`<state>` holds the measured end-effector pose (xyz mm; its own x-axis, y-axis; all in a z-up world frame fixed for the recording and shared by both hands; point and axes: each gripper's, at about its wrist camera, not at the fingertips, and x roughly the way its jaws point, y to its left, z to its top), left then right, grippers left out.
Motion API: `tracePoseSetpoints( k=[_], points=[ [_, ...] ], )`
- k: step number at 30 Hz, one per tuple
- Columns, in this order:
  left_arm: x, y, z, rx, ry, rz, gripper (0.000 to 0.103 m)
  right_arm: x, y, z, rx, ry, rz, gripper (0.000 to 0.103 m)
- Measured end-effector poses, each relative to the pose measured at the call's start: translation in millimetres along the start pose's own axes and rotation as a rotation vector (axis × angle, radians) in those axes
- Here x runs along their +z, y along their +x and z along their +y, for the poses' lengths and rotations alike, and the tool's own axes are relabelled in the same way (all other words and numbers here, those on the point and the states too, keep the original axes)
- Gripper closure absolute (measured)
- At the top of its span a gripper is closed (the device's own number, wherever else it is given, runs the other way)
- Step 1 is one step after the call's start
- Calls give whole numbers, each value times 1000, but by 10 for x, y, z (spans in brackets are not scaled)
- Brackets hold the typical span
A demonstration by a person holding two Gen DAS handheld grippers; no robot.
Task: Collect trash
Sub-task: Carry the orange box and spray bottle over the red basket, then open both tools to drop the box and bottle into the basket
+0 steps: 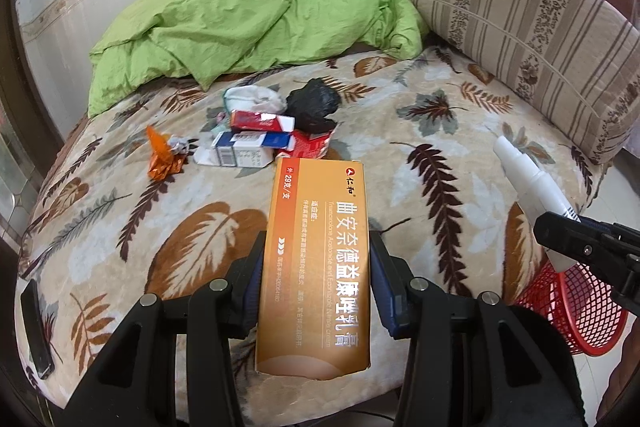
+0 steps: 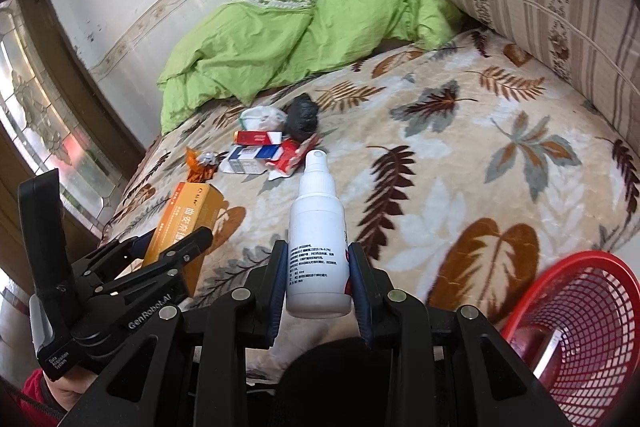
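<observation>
My left gripper [image 1: 317,259] is shut on an orange medicine box [image 1: 316,247], held above the bed; it also shows in the right wrist view [image 2: 188,223]. My right gripper [image 2: 318,267] is shut on a white spray bottle [image 2: 318,239], seen from the left wrist view too [image 1: 536,187]. A red mesh basket [image 2: 580,327] stands at the bed's near right edge, with something inside. More trash lies mid-bed: a blue-white box [image 1: 248,149], a red-white box [image 1: 262,121], a black crumpled bag [image 1: 314,103], white tissue [image 1: 254,97], an orange wrapper [image 1: 160,157].
The bed has a leaf-patterned blanket [image 1: 420,155], a green quilt [image 1: 224,27] at the back and a striped cushion [image 1: 520,19] on the right. A dark phone [image 1: 36,331] lies at the bed's near left edge. A glass door [image 2: 36,107] stands left.
</observation>
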<state>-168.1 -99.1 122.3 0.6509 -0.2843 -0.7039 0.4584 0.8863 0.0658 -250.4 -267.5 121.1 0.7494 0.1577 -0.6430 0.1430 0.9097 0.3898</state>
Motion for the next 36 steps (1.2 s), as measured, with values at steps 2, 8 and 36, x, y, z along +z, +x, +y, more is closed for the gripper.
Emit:
tracePoseSetpoints(
  k=[2,8,36],
  points=[
    [21,-10,-59,-9,12,-4,58,-3,-43,-69,-10,14,-5,71],
    [109,-52,-303,-50,52,-20,58,-12,-202,-288,-48,58,-25,71],
    [118,-173,-2352,-611,371,158,42,-506,-1340,-1879,-328,408,-96,71]
  ],
)
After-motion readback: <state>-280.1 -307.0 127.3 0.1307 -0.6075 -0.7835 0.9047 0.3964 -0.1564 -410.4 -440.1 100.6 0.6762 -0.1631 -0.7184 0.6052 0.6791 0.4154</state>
